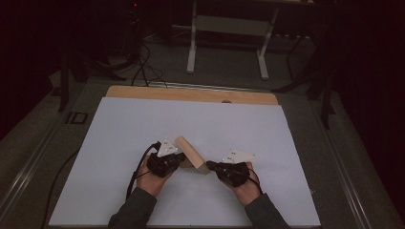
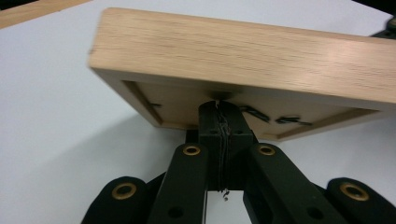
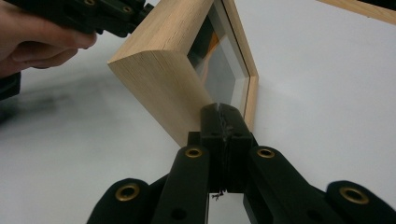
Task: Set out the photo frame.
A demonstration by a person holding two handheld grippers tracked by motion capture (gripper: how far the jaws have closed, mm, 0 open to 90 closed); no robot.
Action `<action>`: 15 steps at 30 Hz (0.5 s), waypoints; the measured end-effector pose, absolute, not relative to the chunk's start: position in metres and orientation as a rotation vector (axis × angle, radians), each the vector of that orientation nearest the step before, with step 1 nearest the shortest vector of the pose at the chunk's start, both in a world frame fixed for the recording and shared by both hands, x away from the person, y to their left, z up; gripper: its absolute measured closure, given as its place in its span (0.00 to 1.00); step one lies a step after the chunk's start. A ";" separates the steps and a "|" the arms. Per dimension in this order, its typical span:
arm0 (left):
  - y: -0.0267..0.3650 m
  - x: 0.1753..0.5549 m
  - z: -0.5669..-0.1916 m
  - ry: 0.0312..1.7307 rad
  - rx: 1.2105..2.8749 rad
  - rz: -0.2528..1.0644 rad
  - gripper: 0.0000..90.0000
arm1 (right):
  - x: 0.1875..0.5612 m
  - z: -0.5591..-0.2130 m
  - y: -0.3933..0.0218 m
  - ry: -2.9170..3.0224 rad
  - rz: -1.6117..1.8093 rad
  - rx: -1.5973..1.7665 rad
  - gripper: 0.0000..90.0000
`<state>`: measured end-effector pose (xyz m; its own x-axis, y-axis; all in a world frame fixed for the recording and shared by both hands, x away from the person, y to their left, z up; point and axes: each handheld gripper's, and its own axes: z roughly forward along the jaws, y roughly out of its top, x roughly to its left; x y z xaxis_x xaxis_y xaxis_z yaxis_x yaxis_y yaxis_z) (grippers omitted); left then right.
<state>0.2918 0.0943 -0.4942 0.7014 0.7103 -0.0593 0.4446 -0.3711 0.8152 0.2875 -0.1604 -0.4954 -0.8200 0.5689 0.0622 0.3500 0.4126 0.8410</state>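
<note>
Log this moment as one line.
left gripper: shut, tip at frame back | right gripper: shut, tip at frame edge | wooden picture frame: tilted on white sheet

Picture frame (image 3: 159,74): pale matt wood, visible grain, glossy glass front; table sheet (image 1: 143,124): smooth matt white.

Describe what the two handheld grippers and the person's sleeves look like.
Both the left gripper and the right gripper are black, each topped by a grey three-cornered plate with small dark markings. Their black linkage arms carry brass-coloured rivets. A black cable trails from the left one. The sleeves are dark grey.
</note>
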 end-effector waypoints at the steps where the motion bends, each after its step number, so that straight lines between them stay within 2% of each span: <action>1: 0.093 0.291 -0.494 0.881 2.029 0.377 0.99 | 0.287 -0.495 -0.160 2.436 1.366 0.809 0.99; 15: 0.093 0.286 -0.491 0.870 2.047 0.376 0.99 | 0.285 -0.495 -0.154 2.448 1.361 0.793 0.99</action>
<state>0.2860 0.0926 -0.4908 0.7117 0.7006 -0.0513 0.4423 -0.3902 0.8075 0.2848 -0.1542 -0.4949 -0.8271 0.5590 0.0593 0.3454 0.4221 0.8382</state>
